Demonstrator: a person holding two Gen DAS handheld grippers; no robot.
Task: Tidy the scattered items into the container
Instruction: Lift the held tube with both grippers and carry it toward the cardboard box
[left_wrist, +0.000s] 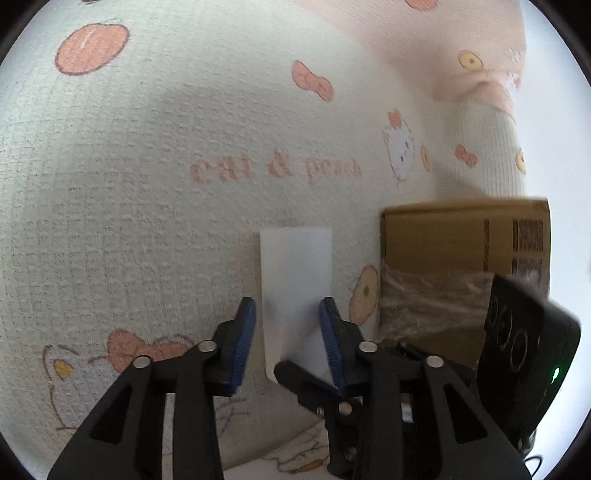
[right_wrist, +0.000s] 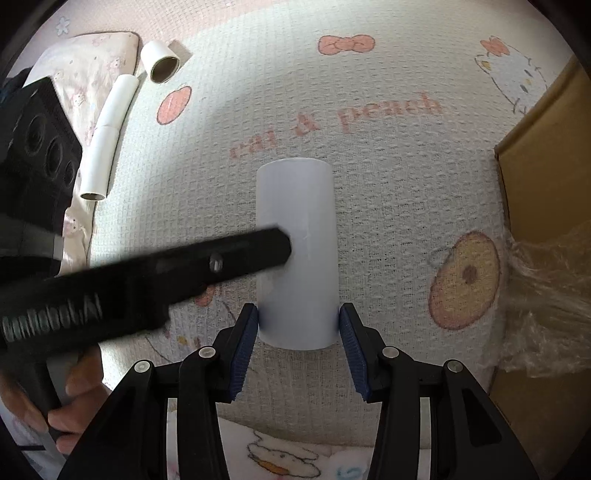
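The white paper tube (right_wrist: 297, 254) sits between the right gripper (right_wrist: 298, 345)'s blue pads, clasped at its near end. The left gripper (left_wrist: 287, 341) is loosened around the same tube, jaws apart, left pad clear of it. The cardboard box (right_wrist: 546, 177) stands at three o'clock, just beside. Spare tubes (right_wrist: 107, 136) lie at ten o'clock on the open blanket (right_wrist: 388, 206).

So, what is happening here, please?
A person with two handheld grippers is tidying cardboard tubes off a printed blanket. The right gripper grips a white tube at its near end; the left gripper sits open around the same tube. The cardboard box waits nearby, and more tubes lie farther off.
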